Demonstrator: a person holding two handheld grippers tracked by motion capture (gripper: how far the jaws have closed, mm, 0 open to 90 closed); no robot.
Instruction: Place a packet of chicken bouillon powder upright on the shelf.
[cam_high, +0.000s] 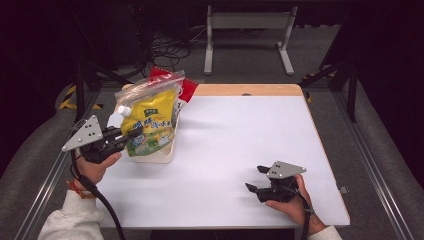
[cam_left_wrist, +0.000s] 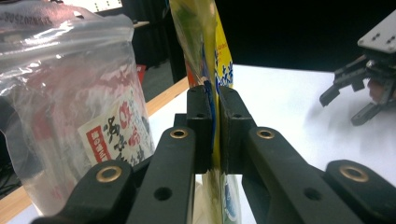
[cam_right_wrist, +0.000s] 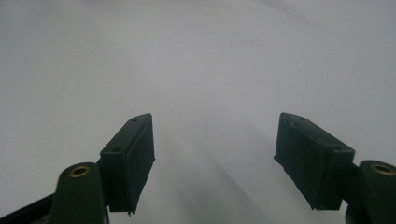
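**Left gripper pinches the yellow pouch at the tabletop's far left; right gripper waits with its fingers apart**

The white tabletop spreads across the high view, with a wooden strip along its far edge. At its far-left corner stands a clear plastic bag with red-printed packets inside (in the left gripper view it sits just beside the jaws, to their left).

In front of that bag hangs the yellow pouch, a spouted pack with a white cap at its upper left corner; it is tilted, and its lower edge is close over a pale flat item lying on the tabletop below it. Whether the two touch I cannot tell.

The left gripper comes in level from the left, and its fingers are clamped narrow on the pouch's edge, the thin film pressed flat between the pads.

The right gripper rests near the near-right part of the tabletop, well apart from the pouch. Its fingers stand wide, with bare white surface between them.
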